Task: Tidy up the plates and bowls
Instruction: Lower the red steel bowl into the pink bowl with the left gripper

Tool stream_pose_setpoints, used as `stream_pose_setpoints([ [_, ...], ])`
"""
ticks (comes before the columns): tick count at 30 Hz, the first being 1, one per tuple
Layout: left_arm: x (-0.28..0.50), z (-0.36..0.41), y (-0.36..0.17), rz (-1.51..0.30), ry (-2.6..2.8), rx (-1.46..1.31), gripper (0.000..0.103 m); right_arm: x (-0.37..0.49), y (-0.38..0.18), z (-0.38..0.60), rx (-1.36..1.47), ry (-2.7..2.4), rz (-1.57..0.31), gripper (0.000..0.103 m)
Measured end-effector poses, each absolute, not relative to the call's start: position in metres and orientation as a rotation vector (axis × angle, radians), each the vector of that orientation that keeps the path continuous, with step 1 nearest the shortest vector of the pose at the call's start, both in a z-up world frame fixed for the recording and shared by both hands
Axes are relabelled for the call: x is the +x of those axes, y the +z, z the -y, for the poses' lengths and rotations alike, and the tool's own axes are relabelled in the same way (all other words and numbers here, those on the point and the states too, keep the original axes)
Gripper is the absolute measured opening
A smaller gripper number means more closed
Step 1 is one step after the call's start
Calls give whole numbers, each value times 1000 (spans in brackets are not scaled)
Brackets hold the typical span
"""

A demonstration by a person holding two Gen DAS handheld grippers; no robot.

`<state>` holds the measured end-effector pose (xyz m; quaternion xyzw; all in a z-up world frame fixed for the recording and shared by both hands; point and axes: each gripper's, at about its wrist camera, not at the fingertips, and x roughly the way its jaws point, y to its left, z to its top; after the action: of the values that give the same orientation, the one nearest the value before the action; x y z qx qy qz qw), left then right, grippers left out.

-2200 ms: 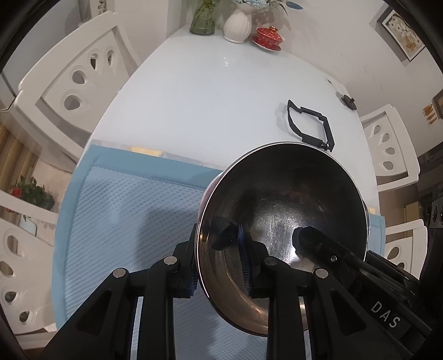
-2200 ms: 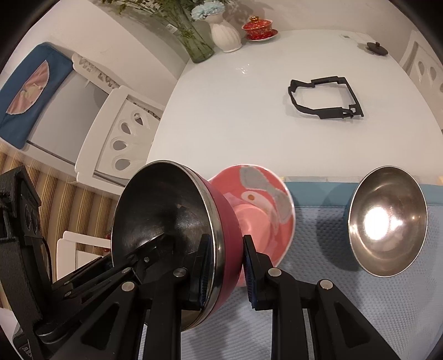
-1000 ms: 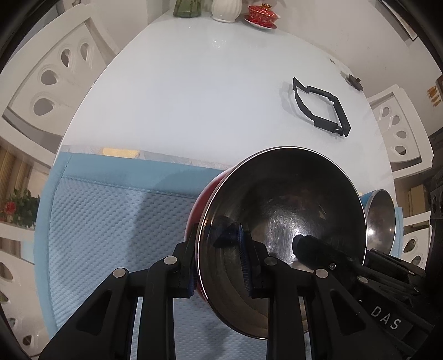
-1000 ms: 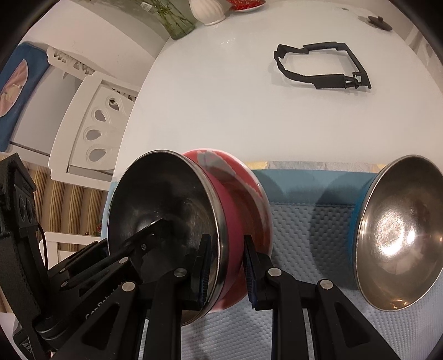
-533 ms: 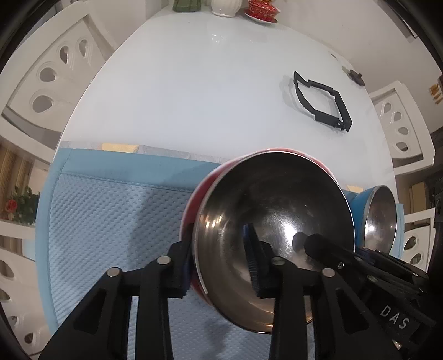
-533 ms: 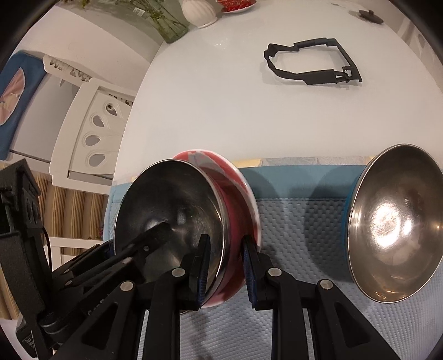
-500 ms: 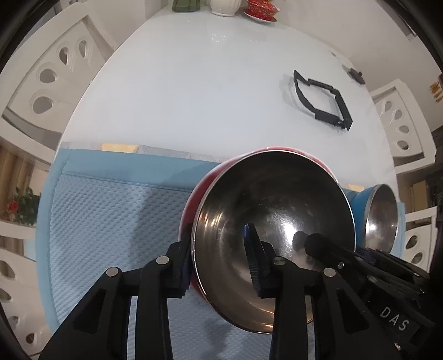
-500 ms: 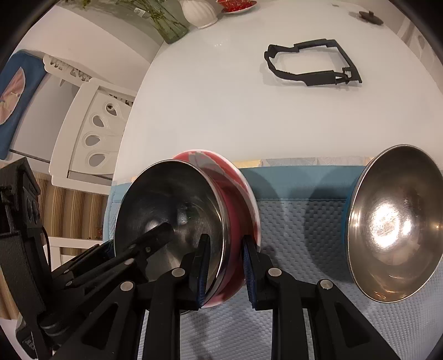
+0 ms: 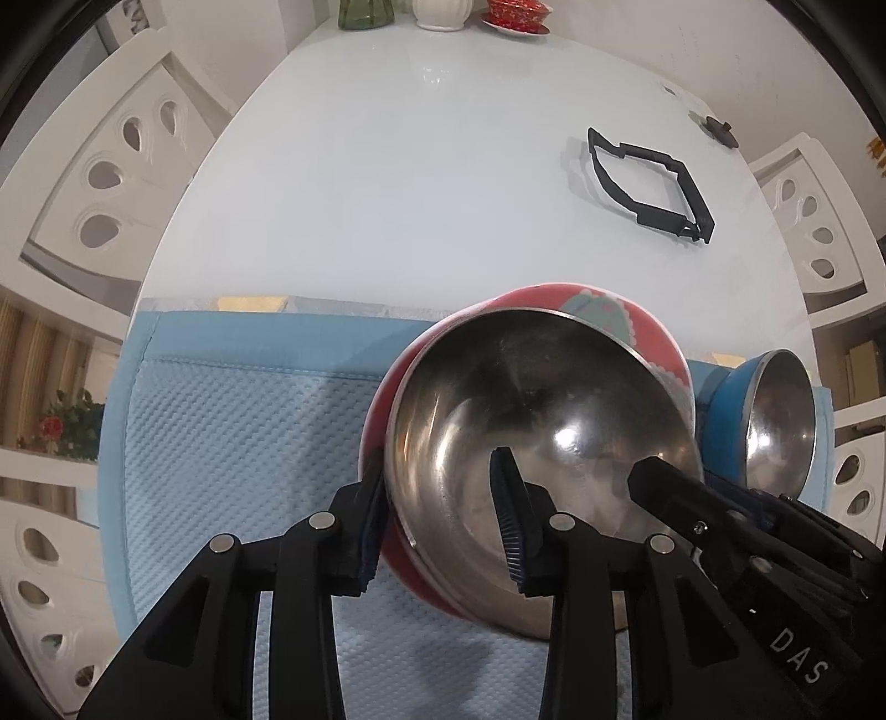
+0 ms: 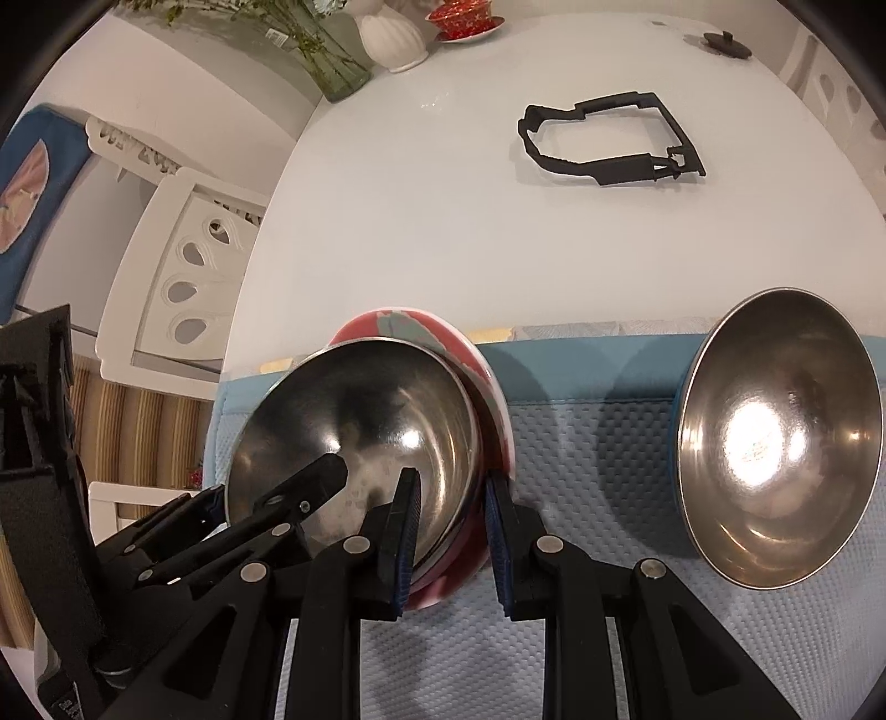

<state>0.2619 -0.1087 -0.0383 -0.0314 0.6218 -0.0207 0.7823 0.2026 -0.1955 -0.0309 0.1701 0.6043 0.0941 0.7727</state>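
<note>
A red bowl with a steel inside (image 9: 531,443) sits in a red patterned plate (image 9: 603,315) on the blue mat (image 9: 232,443). My left gripper (image 9: 437,526) is open, its fingers apart on either side of the bowl's left rim. My right gripper (image 10: 451,531) is open astride the bowl (image 10: 354,421) and plate (image 10: 482,376) at their right rim. A second bowl, blue outside and steel inside (image 10: 775,437), stands on the mat to the right; it also shows in the left wrist view (image 9: 775,421).
A black plastic frame (image 9: 648,188) lies on the white table (image 9: 415,166) beyond the mat. A white vase (image 10: 393,33), a green glass vase (image 10: 338,72) and a red lidded cup (image 10: 465,16) stand at the far end. White chairs (image 9: 105,171) flank the table.
The bowl and plate came down onto the mat and now lie flatter. Both grippers, which were clamped on the rim, have opened their fingers.
</note>
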Motion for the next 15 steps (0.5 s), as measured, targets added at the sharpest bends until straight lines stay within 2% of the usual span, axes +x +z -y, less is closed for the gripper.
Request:
stream_pose_setpoints([
  [7, 260, 108, -36, -1349, -50, -64, 33, 200, -28, 200, 388, 203, -1302, 21],
  [15, 255, 109, -30, -1335, -64, -66, 41, 197, -27, 199, 409, 215, -1297, 21],
])
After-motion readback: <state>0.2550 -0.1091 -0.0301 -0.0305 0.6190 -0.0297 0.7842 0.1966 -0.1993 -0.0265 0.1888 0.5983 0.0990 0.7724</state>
